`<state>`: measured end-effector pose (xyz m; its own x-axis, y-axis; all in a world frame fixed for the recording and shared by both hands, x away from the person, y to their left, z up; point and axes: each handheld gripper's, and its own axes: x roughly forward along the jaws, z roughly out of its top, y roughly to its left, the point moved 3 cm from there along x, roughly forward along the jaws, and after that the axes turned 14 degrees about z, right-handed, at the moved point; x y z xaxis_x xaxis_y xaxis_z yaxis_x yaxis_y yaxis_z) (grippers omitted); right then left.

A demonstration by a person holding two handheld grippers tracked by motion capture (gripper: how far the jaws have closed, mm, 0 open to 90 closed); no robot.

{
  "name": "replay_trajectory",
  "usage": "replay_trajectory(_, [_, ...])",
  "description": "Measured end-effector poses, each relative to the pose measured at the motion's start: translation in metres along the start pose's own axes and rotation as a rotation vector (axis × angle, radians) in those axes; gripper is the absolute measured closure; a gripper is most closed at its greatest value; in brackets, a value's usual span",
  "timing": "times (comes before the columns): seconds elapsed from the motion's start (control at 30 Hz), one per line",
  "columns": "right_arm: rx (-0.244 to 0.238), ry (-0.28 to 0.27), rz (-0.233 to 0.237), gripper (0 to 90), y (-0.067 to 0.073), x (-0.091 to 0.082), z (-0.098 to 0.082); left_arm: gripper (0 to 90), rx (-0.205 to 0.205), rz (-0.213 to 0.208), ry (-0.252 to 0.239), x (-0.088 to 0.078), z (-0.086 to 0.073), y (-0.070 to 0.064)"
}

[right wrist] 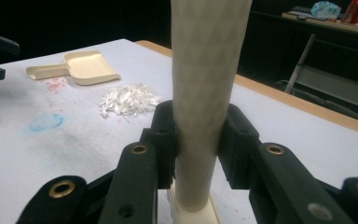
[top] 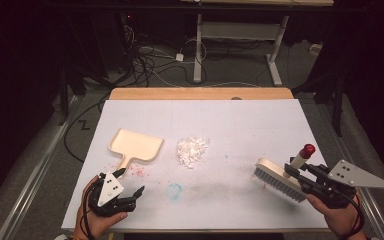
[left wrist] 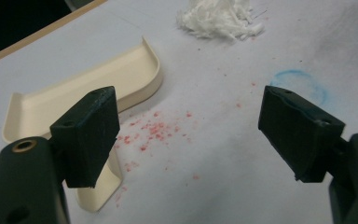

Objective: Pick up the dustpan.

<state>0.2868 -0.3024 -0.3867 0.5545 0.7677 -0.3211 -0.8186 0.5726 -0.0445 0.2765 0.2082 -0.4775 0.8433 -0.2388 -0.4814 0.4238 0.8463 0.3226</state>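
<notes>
So the brush (top: 279, 180) was sitting at the right side of the table, bristles down toward the white sheet, with the right gripper (top: 300, 175) clamped tight around its cream handle (right wrist: 205, 93). You could see both black jaws squeezing that handle in the right gripper view. The little pile of white shreds (top: 192, 151) lay near the middle, and the cream dustpan (top: 136, 145) was just left of it, mouth facing away from the person, handle pointing back at them.

The left gripper (top: 130, 182) had its jaws spread wide with nothing between them, hovering just beside the dustpan's handle (left wrist: 100, 186).

If you ask me, the smart move was to get hold of that pan handle first and turn the pan's mouth toward the pile, lip flat on the sheet, then sweep the pile in with short strokes. Otherwise the light shreds would probably just scatter.

Not much stood in the way, really. There were some red specks (left wrist: 156, 130) by the pan and a faint blue ring (top: 174, 190) on the sheet. Desk legs and cables were well off behind the table.
</notes>
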Motion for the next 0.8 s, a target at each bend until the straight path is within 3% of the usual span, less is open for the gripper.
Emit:
replay_trajectory(0.33, [-0.011,-0.012,-0.005,70.9,0.0,0.003,0.004,21.3,-0.045,0.038,0.08,-0.002,-0.004,0.013])
replay_trajectory(0.37, [-0.013,-0.012,-0.005,70.9,0.0,0.004,0.004,21.4,-0.081,0.039,0.108,-0.002,-0.008,0.018])
replay_trajectory(0.47, [-0.015,-0.011,0.003,70.9,0.002,0.005,0.005,21.4,-0.114,0.043,0.142,0.0,-0.011,0.023])
replay_trajectory(0.5, [-0.017,-0.009,0.004,70.9,0.002,0.005,0.005,21.4,-0.137,0.068,0.19,0.003,-0.015,0.028])
replay_trajectory(0.6, [-0.016,-0.001,0.01,70.8,0.003,0.006,0.005,21.5,-0.158,0.042,0.219,0.007,-0.015,0.032])
replay_trajectory(0.63, [-0.013,0.0,0.01,70.9,0.003,0.006,0.005,21.4,-0.166,0.05,0.296,0.017,-0.014,0.037])
replay_trajectory(0.8, [-0.01,0.005,0.011,70.8,0.002,0.006,0.004,23.9,-0.216,0.046,0.413,0.049,-0.004,0.05])
